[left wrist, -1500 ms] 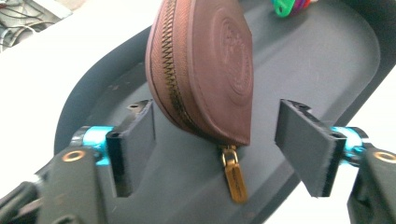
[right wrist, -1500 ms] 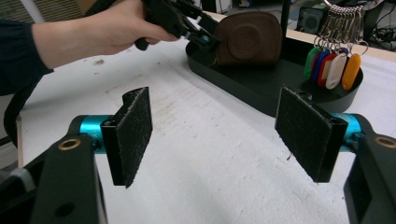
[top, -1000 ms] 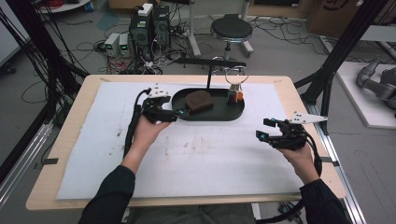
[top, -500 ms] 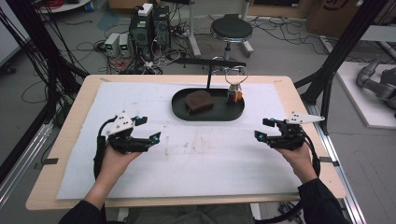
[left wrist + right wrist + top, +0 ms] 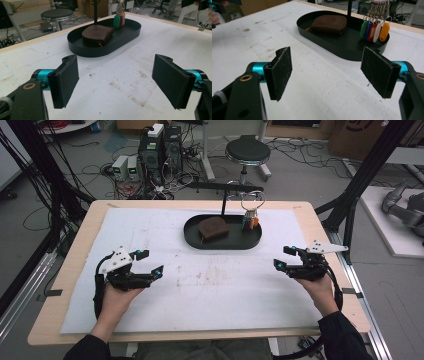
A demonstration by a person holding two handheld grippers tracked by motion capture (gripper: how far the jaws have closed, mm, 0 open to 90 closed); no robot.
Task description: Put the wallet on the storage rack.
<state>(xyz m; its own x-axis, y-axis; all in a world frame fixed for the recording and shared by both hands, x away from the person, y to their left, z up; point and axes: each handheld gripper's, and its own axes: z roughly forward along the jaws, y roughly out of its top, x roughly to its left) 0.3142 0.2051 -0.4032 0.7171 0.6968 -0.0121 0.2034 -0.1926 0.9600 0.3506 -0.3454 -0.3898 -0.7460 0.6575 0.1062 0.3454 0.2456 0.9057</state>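
While both grippers hang over the white sheet (image 5: 210, 290) that covers most of the table (image 5: 320, 225), neither touches anything: the left gripper (image 5: 150, 263) sits near the sheet's left side with its fingers (image 5: 63, 80) spread wide and nothing between them, and the right gripper (image 5: 282, 257) sits near the right side, its fingers (image 5: 378, 71) likewise spread and holding nothing. Between the two lies a broad, bare stretch of stained sheet, open room with no thing standing on it. The black oval tray (image 5: 250, 242) rests on the far middle of the sheet, well apart from both grippers, its near rim facing the bare stretch. Inside it the brown pouch (image 5: 213, 228) lies flat in the left half, close to the tray's wall on that side in the high view. In the right half a bunch of coloured key tags (image 5: 250, 221) hangs from a thin black stand (image 5: 223, 202) that rises from the back of the tray; in the right gripper view the tags (image 5: 374, 30) dangle just above the tray floor, near the right end wall. A strip of bare wood shows along the table's edges all round the sheet, widest at the right, where the right hand (image 5: 320, 287) holding its gripper comes in close to the sheet's right edge. The left hand (image 5: 117, 295) lies well inside the left edge.
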